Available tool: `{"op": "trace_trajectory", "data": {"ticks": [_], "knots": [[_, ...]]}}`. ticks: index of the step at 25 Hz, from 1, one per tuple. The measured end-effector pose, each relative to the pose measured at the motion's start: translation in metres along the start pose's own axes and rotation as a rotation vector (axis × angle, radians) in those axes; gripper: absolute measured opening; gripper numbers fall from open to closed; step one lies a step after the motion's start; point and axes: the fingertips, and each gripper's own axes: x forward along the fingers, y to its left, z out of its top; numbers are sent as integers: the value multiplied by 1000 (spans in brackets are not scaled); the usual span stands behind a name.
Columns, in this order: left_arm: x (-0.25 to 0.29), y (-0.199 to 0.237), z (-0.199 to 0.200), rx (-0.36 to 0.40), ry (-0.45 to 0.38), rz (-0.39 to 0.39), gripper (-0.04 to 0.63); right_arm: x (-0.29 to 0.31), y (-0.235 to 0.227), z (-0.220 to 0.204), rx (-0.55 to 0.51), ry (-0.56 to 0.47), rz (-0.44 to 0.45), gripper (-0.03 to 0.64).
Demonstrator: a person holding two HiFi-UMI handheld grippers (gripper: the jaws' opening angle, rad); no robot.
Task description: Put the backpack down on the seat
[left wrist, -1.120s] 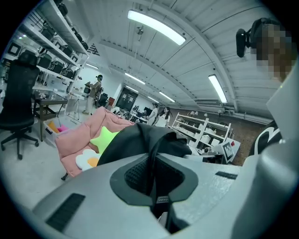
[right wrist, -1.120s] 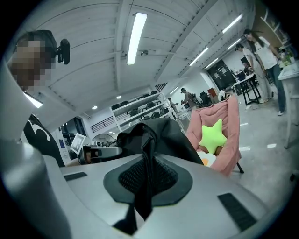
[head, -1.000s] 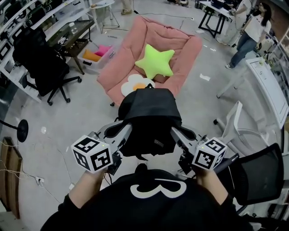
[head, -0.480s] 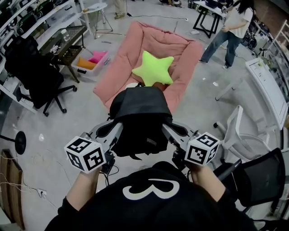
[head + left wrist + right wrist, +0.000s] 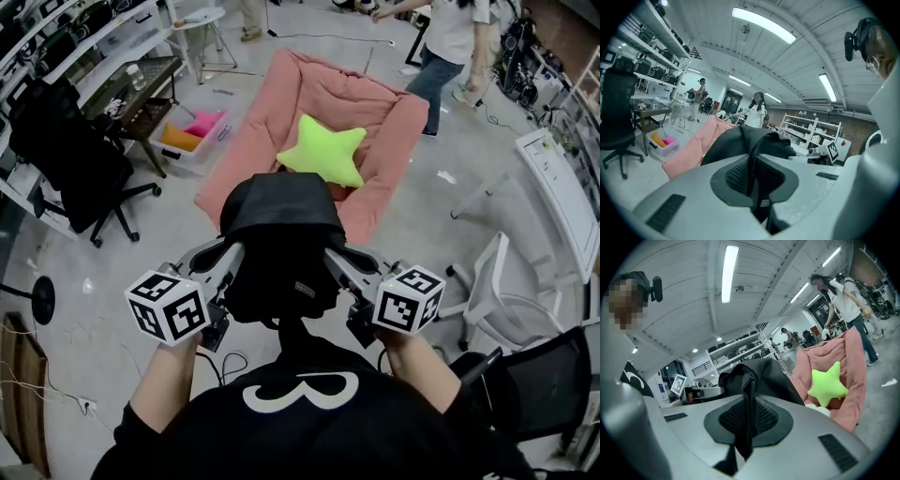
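White "3" on black shirt (image 5: 309, 436)

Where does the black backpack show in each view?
Head view: backpack at centre, overlapping the pink seat's near edge.
Left gripper view: centre, just beyond the jaws, strap pinched.
Right gripper view: centre, just beyond the jaws, strap pinched.
Shared landmark: that pink seat, behind the backpack in all three.

Person observed in a black short-sleeved top (image 5: 309, 441) with a large white mark (image 5: 298, 391) across the upper back. The left gripper (image 5: 228, 255) and right gripper (image 5: 335, 260) have pale grey moulded bodies and dark mesh-textured pads (image 5: 736, 176). Each carries a white cube (image 5: 169, 307) bearing black square markers.
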Motion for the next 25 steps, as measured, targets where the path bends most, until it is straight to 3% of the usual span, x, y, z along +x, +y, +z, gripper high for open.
{"op": "trace_trajectory", "data": {"ticks": [13, 25], "knots": [[105, 94, 51, -29, 59, -32, 26, 92, -94, 50, 41, 36, -30, 28], [231, 154, 77, -16, 159, -87, 26, 140, -206, 82, 95, 40, -166, 28]]}}
